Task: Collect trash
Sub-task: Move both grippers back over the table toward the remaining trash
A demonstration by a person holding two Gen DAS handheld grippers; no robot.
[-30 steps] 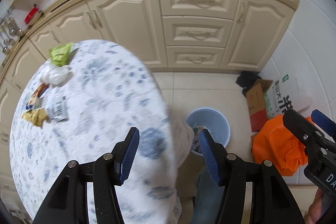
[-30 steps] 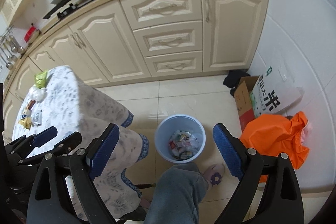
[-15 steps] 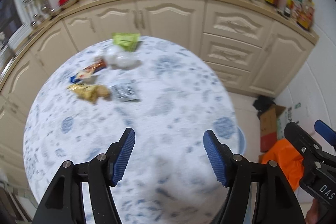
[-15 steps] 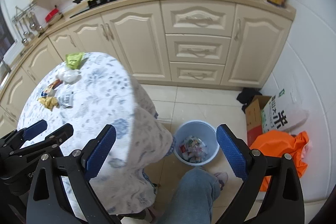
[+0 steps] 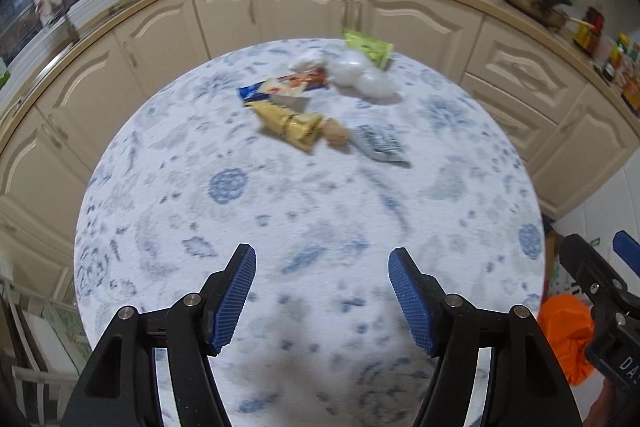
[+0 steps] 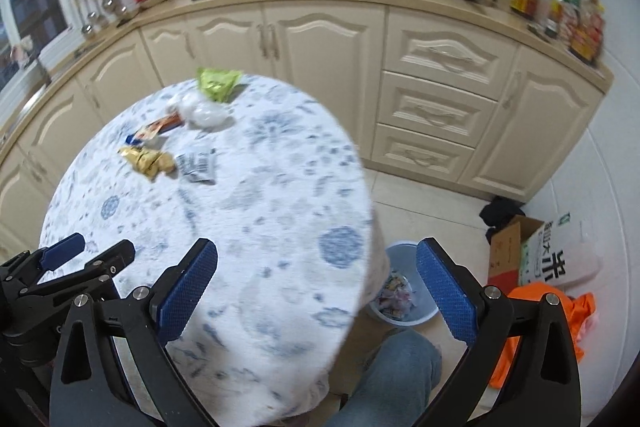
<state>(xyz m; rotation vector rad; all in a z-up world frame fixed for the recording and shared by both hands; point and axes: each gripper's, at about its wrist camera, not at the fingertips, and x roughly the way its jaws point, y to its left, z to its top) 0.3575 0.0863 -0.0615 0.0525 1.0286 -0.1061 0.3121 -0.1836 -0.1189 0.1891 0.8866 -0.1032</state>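
Trash lies at the far side of a round table (image 5: pixel 304 211) with a blue-patterned cloth: a gold wrapper (image 5: pixel 294 125), a grey sachet (image 5: pixel 378 143), an orange and blue wrapper (image 5: pixel 284 87), white crumpled plastic (image 5: pixel 360 75) and a green packet (image 5: pixel 368 45). My left gripper (image 5: pixel 322 293) is open and empty above the near half of the table. My right gripper (image 6: pixel 316 291) is open and empty over the table's right edge. A blue bin (image 6: pixel 400 295) with trash in it stands on the floor to the right of the table.
Cream kitchen cabinets (image 6: pixel 436 99) curve behind the table. A cardboard box (image 6: pixel 508 251), a white sack (image 6: pixel 560 263) and an orange bag (image 6: pixel 540 331) lie on the floor at right. The person's knee (image 6: pixel 392 379) is below the right gripper.
Both grippers have swung left from the bin and floor to over the table. The trash pile has come nearer to the middle of the left view. Both stay open.
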